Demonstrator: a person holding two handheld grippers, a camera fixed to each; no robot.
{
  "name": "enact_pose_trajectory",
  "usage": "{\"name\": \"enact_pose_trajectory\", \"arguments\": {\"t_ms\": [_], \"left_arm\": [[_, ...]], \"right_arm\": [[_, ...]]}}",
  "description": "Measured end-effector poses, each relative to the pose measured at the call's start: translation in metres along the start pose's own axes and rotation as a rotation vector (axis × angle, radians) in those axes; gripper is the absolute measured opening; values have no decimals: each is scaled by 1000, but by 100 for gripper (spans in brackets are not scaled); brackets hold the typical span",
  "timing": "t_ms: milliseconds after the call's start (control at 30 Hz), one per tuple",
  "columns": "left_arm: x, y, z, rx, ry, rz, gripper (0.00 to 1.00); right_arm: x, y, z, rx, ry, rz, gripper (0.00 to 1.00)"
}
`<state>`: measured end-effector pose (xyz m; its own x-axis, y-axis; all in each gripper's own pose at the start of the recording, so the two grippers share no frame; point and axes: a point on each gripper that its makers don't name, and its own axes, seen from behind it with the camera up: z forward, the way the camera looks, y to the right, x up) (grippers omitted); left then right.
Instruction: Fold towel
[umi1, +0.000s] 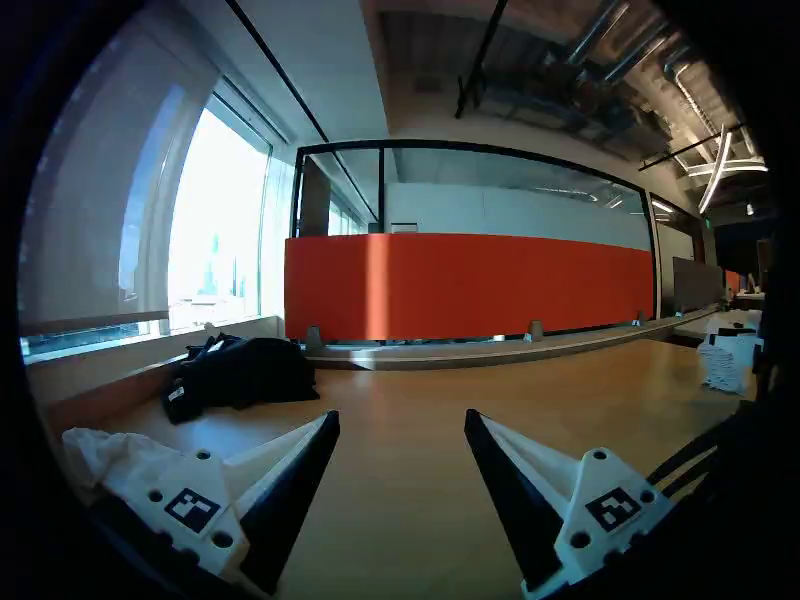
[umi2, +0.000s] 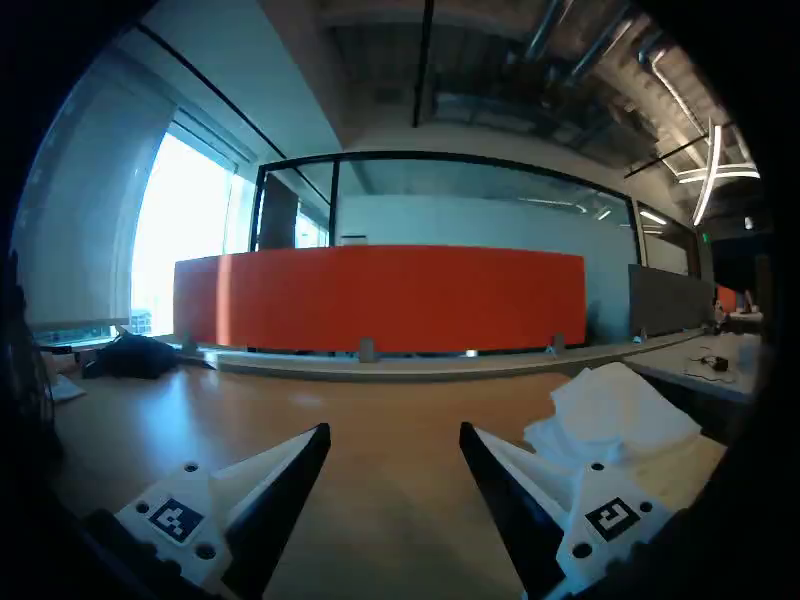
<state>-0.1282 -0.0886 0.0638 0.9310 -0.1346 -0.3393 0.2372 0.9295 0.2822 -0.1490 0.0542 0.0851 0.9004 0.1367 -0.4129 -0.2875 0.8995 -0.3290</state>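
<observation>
In the right gripper view a pile of white folded towels (umi2: 620, 415) rests on the wooden table (umi2: 390, 420), to the right of my right gripper (umi2: 395, 440) and partly behind its right finger. That gripper is open, with bare tabletop between its fingers. In the left gripper view my left gripper (umi1: 400, 425) is open too, low over the table (umi1: 420, 400), holding nothing. A crumpled white cloth (umi1: 100, 450) lies at the far left behind its left finger. A white stack (umi1: 728, 358) sits far off at the right edge.
A black bag (umi1: 235, 372) lies on the table near the window ledge, seen also as a dark heap (umi2: 135, 357) in the right gripper view. An orange divider panel (umi1: 470, 285) runs along the table's far edge. Bright windows stand at the left.
</observation>
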Motion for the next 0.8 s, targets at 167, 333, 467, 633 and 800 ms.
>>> {"name": "enact_pose_trajectory", "arguments": {"t_ms": [167,333,467,633,800], "left_arm": [[1,0,0,0,0,0,93],[1,-1,0,0,0,0,93],[1,-1,0,0,0,0,93],[1,-1,0,0,-1,-1,93],[1,-1,1,-1,-1,-3,93]], "right_arm": [[0,0,0,0,0,0,100],[0,-1,0,0,0,0,100],[0,-1,0,0,0,0,100],[0,-1,0,0,0,0,100],[0,-1,0,0,0,0,100]]}}
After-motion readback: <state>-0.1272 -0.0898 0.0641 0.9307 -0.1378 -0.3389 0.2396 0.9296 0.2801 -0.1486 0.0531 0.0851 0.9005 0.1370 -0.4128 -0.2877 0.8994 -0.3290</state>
